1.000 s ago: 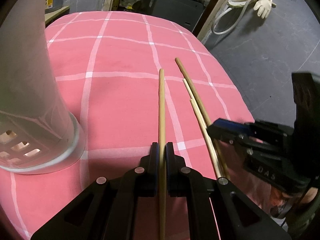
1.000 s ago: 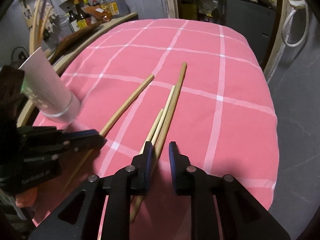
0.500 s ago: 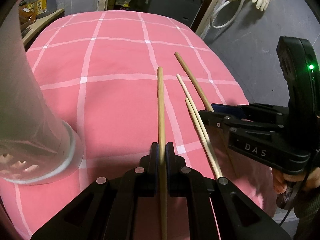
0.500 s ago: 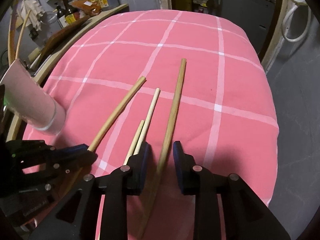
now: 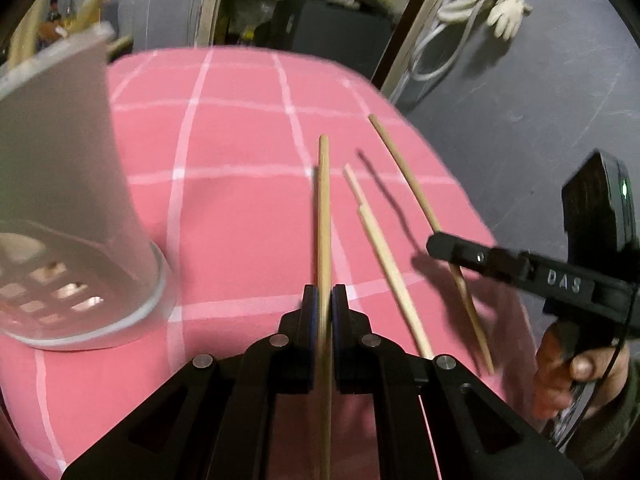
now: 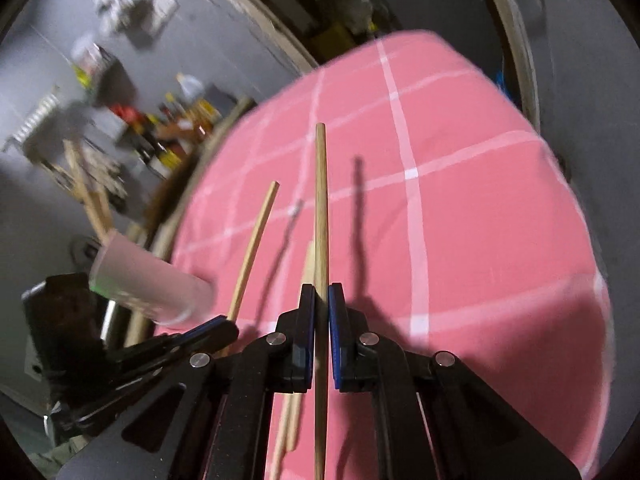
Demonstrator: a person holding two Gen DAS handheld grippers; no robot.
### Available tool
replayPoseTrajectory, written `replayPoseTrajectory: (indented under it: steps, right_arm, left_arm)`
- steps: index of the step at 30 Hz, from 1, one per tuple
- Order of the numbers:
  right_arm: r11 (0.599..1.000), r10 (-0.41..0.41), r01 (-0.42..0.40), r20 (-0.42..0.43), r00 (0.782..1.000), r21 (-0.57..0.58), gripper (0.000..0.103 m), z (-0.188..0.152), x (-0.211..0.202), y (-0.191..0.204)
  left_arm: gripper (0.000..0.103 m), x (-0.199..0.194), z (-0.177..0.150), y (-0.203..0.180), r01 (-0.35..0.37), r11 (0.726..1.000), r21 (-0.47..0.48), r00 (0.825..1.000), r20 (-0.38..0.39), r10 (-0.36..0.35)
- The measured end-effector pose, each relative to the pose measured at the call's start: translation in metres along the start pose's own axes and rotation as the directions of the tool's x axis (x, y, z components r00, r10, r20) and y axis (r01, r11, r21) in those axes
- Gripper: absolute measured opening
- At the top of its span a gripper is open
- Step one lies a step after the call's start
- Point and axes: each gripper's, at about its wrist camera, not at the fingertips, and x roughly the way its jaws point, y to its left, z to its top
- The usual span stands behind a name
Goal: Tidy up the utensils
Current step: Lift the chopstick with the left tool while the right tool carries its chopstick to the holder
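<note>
A person is working at a table covered in a pink cloth (image 5: 240,208) with white check lines, holding a black gripper in each hand. The left gripper (image 5: 323,300) is clamping one chopstick (image 5: 324,216) between its pads, the stick pointing away across the cloth. The right gripper (image 6: 318,300) is pinching a second chopstick (image 6: 321,200); its jaws have just been closing, and that stick is sitting raised off the cloth, throwing a thin shadow beside it. In the left wrist view the right gripper (image 5: 434,242) is showing at the right with that same stick crossing its tip, a hand (image 5: 576,368) wrapped round its handle. Two more chopsticks (image 5: 384,256) are lying on the cloth between the two held ones, close together and overlapping end to end. A white holder (image 5: 68,184) with holes in its base is standing on the cloth to the left, near the left gripper, with wooden sticks poking out of its top. Both views are slightly blurred
</note>
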Motion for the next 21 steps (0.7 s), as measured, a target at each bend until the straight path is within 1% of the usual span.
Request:
replayPoseTrajectory:
  steps: [1,2,3,4,5,7,9,10,11,12,14,15,16,17,18,19,20,21]
  right_arm:
    - [1.000,0.026,-0.026,0.051,0.998,-0.006,0.005,-0.006,-0.009,0.004]
    - [0.999,0.038,-0.037,0.080,0.996,-0.012,0.005,-0.009,-0.013,0.009]
    - [0.998,0.055,-0.052,0.128,0.990,-0.029,0.005,-0.015,-0.020,0.016]
    - [0.996,0.071,-0.062,0.180,0.981,-0.058,0.005,-0.020,-0.027,0.024]
    - [0.995,0.077,-0.060,0.214,0.974,-0.085,0.005,-0.022,-0.030,0.031]
    - [0.985,0.094,-0.043,0.311,0.946,-0.164,0.005,-0.032,-0.039,0.050]
    - [0.974,0.127,-0.043,0.381,0.916,-0.222,0.005,-0.041,-0.041,0.067]
    - [0.969,0.136,-0.036,0.408,0.903,-0.244,0.005,-0.045,-0.041,0.075]
    - [0.966,0.149,-0.038,0.427,0.892,-0.258,0.005,-0.043,-0.039,0.079]
    - [0.962,0.164,-0.044,0.442,0.882,-0.268,0.005,-0.045,-0.040,0.083]
    - [0.954,0.189,-0.048,0.471,0.862,-0.295,0.005,-0.048,-0.038,0.095]
    - [0.951,0.197,-0.048,0.480,0.855,-0.305,0.005,-0.047,-0.037,0.099]
    - [0.947,0.211,-0.052,0.491,0.845,-0.318,0.005,-0.047,-0.038,0.103]
    - [0.942,0.229,-0.061,0.502,0.834,-0.329,0.005,-0.046,-0.038,0.109]
    - [0.938,0.247,-0.070,0.513,0.822,-0.340,0.005,-0.046,-0.040,0.112]
    - [0.933,0.263,-0.074,0.525,0.809,-0.352,0.005,-0.044,-0.040,0.118]
    - [0.929,0.274,-0.078,0.532,0.801,-0.361,0.005,-0.042,-0.039,0.122]
    - [0.924,0.291,-0.085,0.542,0.788,-0.373,0.005,-0.041,-0.039,0.127]
  left_arm:
    - [0.004,-0.007,-0.002,-0.002,-0.002,1.000,0.010,0.999,0.038,0.002]
    - [0.004,-0.012,-0.003,-0.003,-0.004,1.000,0.016,0.998,0.064,0.003]
    - [0.004,-0.016,-0.005,-0.004,-0.006,1.000,0.021,0.996,0.084,0.004]
    - [0.004,-0.023,-0.007,-0.005,-0.009,1.000,0.026,0.993,0.118,0.006]
    - [0.004,-0.031,-0.009,-0.006,-0.012,0.999,0.030,0.987,0.158,0.007]
    - [0.004,-0.046,-0.012,-0.006,-0.020,0.999,0.027,0.972,0.237,0.013]
    - [0.004,-0.058,-0.014,-0.006,-0.020,1.000,0.021,0.953,0.303,0.013]
    - [0.004,-0.067,-0.015,-0.005,-0.021,1.000,0.018,0.937,0.349,0.013]
    - [0.005,-0.077,-0.017,-0.004,-0.022,1.000,0.016,0.917,0.400,0.013]
    - [0.005,-0.082,-0.019,-0.005,-0.024,1.000,0.015,0.902,0.432,0.015]
    - [0.005,-0.097,-0.021,-0.002,-0.036,0.999,0.006,0.864,0.503,0.028]
    - [0.005,-0.103,-0.023,0.000,-0.038,0.999,0.003,0.851,0.524,0.030]
    - [0.005,-0.110,-0.024,0.004,-0.038,0.999,-0.004,0.827,0.561,0.034]
    - [0.005,-0.114,-0.026,0.005,-0.038,0.999,-0.006,0.813,0.581,0.035]
    - [0.005,-0.122,-0.026,0.009,-0.036,0.999,-0.013,0.789,0.613,0.036]
    - [0.005,-0.129,-0.027,0.014,-0.033,0.999,-0.020,0.770,0.637,0.038]
    - [0.005,-0.134,-0.026,0.020,-0.033,0.999,-0.026,0.755,0.655,0.042]
    - [0.005,-0.139,-0.026,0.024,-0.042,0.999,-0.032,0.737,0.674,0.052]
